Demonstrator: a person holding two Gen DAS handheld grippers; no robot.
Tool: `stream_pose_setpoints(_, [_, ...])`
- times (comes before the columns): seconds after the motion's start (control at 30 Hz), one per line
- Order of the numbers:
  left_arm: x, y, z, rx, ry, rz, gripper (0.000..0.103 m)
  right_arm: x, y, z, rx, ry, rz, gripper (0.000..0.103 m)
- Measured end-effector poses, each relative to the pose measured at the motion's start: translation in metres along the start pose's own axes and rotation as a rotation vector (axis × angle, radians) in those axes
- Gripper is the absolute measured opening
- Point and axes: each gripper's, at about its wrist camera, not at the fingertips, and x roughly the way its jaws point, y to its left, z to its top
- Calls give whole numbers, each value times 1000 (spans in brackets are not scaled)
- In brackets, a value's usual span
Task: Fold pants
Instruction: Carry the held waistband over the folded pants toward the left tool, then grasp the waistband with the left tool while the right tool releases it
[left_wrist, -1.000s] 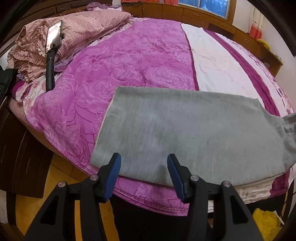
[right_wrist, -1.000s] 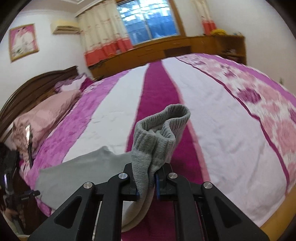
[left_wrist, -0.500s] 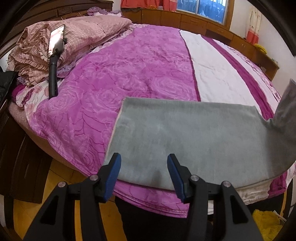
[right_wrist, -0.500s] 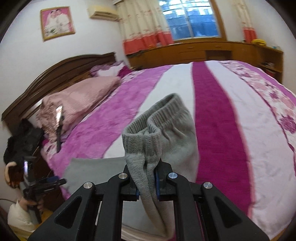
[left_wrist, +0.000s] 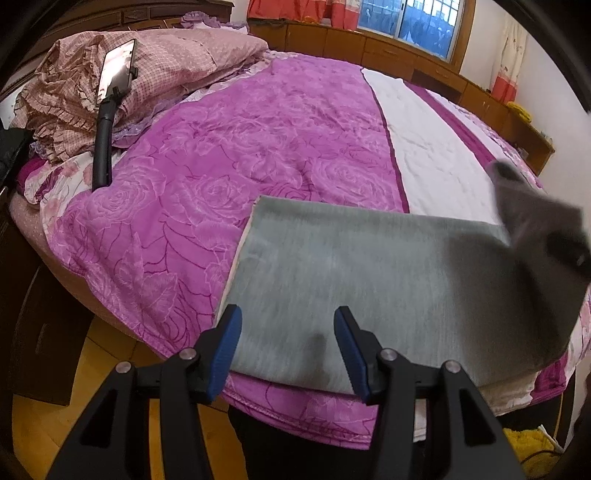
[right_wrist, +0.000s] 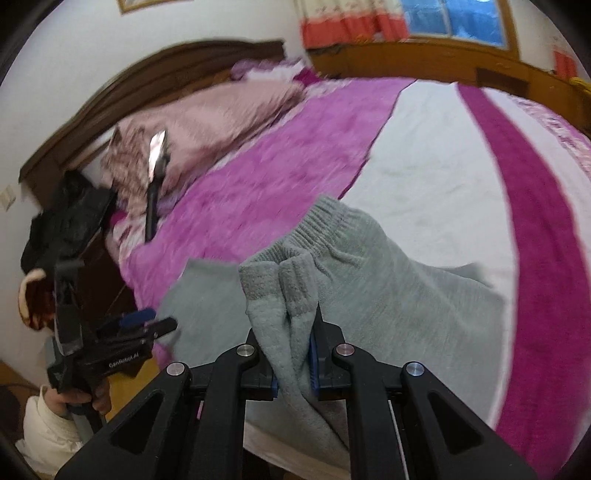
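Right gripper (right_wrist: 293, 354): jaws clamped on the ribbed cuffs of the grey knit pants (right_wrist: 369, 295), lifted above the purple-and-white quilted bedspread (right_wrist: 424, 177). Left gripper (left_wrist: 288, 350): jaws apart, empty, over the pants' flat end near the bed edge. Only the right view shows the person's hand (right_wrist: 79, 400) gripping it.

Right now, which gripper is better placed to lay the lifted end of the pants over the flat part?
Right. The right gripper is shut on the ribbed end of the grey pants, lifted above the flat part. The left gripper is open and empty at the near bed edge.
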Motion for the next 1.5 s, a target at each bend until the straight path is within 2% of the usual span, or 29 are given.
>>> stream_pose_setpoints(0.1, [2,2,0,-14,1,-7,55,29,14,-8,-19,62,13,5])
stream_pose_setpoints(0.2, [4,4,-2,-26,7,-13,55,52,22,-16,-31,123,-14,7])
stream_pose_setpoints(0.3, [7,3,-3,-39,21,-33,55,66,21,-28,-31,200,-13,18])
stream_pose_setpoints(0.37, [9,1,-3,-47,32,-53,55,70,21,-36,-24,219,7,28])
stream_pose_setpoints(0.43, [9,-4,-3,-43,35,-57,55,66,19,-41,-13,223,42,36])
stream_pose_setpoints(0.5, [7,-11,-2,-24,34,-69,55,63,17,-43,20,240,114,43])
stream_pose_setpoints(0.6, [5,-22,0,-9,37,-90,55,53,11,-46,73,263,213,44])
stream_pose_setpoints(0.67, [4,-32,3,8,41,-102,55,45,9,-47,71,258,230,44])
stream_pose_setpoints(0.8, [6,-56,14,42,71,-136,55,24,-5,-51,75,236,171,44])
stream_pose_setpoints(0.97, [-3,-90,21,91,58,-236,55,-3,-45,-63,130,196,1,44])
stream_pose_setpoints(1.07, [0,-107,18,119,76,-246,55,-8,-68,-68,190,190,-33,44])
stream_pose_setpoints(1.23, [20,-121,7,121,130,-238,55,12,-95,-85,299,280,12,44])
stream_pose_setpoints(1.3, [35,-119,-1,88,172,-213,55,14,-98,-90,297,252,29,46])
stream_pose_setpoints(1.33, [38,-117,-4,73,178,-215,55,14,-99,-93,301,234,49,52])
stream_pose_setpoints(1.37, [40,-116,-6,58,165,-222,55,16,-100,-93,306,231,67,59])
stream_pose_setpoints(1.4, [39,-116,-7,54,156,-226,55,17,-100,-93,310,234,90,61])
stream_pose_setpoints(1.5, [39,-116,-7,61,140,-227,53,20,-101,-81,321,300,116,63])
